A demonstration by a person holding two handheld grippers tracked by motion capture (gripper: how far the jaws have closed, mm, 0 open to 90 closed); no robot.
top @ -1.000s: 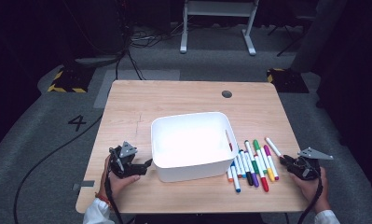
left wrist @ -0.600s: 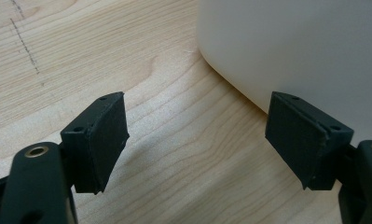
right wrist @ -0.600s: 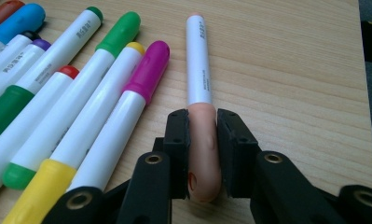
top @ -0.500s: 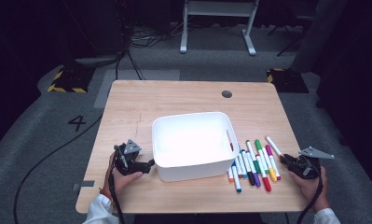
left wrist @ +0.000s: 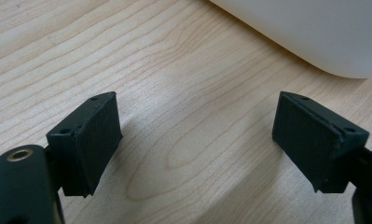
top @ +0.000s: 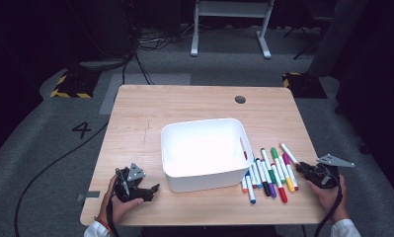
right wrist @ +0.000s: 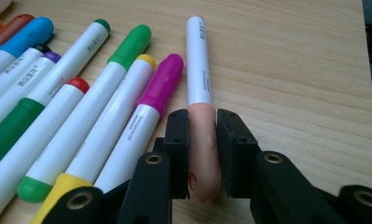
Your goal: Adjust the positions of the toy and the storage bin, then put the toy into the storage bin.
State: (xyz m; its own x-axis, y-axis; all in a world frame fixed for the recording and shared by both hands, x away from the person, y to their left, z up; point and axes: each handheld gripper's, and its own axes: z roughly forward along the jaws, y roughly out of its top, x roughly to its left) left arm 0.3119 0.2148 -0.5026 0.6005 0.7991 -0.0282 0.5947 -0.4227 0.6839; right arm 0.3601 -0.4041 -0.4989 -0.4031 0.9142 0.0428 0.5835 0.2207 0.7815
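markers [top: 268,173] lie in a row near the counter's [top: 194,103] right edge, just beside the white bin [top: 204,150]. right hand-held gripper [right wrist: 203,135] pinches the peach cap of the outermost marker [right wrist: 199,70], a detail clear in the right gripper view; high view gives only its place [top: 303,168] at the row's right end. left hand-held gripper [left wrist: 195,135] has just been opening, jaws spread, nothing between them, over bare wood near the front left corner [top: 152,190], bin wall ahead.
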